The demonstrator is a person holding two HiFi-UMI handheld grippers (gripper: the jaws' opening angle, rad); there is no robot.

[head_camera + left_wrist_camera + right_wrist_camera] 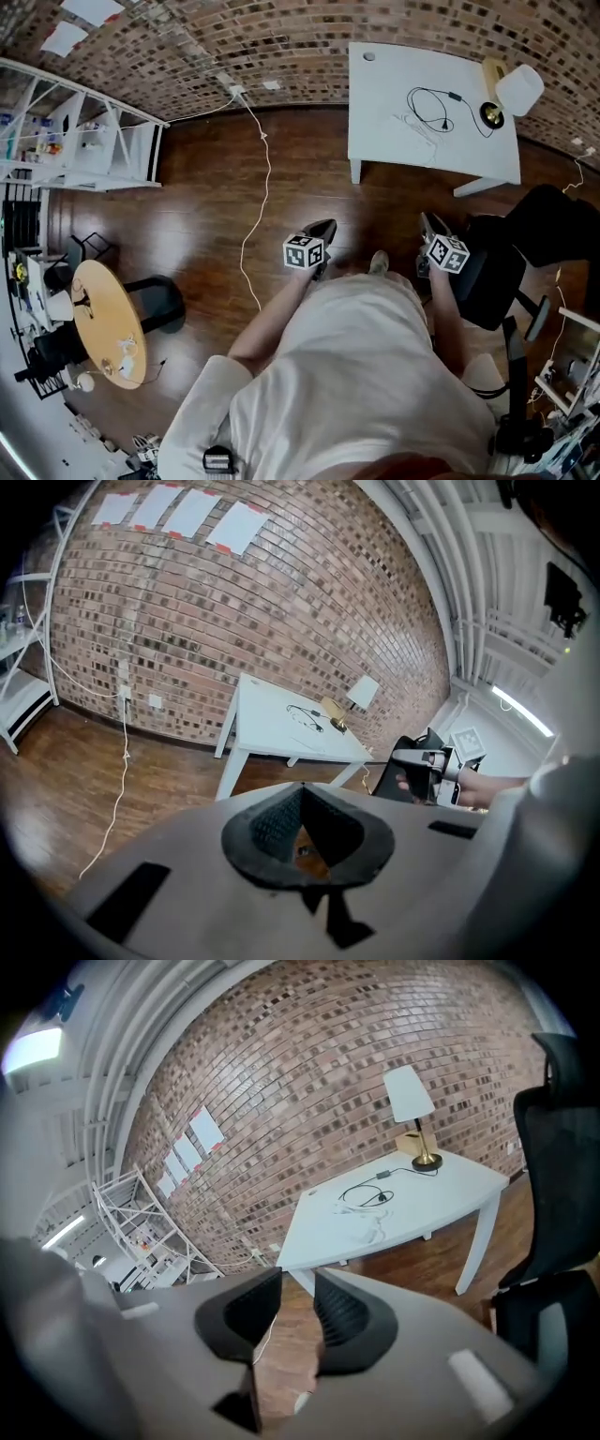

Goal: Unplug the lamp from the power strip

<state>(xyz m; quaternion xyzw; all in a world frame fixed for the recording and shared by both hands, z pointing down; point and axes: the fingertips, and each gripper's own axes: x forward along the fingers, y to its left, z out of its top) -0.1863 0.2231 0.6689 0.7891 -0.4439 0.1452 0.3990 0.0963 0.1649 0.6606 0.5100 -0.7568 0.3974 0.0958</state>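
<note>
A lamp point(517, 90) with a white shade and a brass base stands at the far right corner of a white table point(394, 75). Its black cable point(433, 105) loops across the tabletop towards a faint white strip or cord point(412, 127); where it plugs in is too small to tell. Both grippers hang in front of the person, over the wooden floor and well short of the table. My left gripper point(326, 228) point(302, 792) is shut with nothing in it. My right gripper point(427, 222) point(297, 1283) is open, with only floor showing in the gap. The lamp point(409, 1096) also shows in the right gripper view.
A black office chair point(506, 267) stands close on the right, between me and the table's right end. A white cord point(255, 202) runs from a wall outlet across the floor. A white shelf rack point(89, 141) and a round wooden table point(108, 323) stand at the left.
</note>
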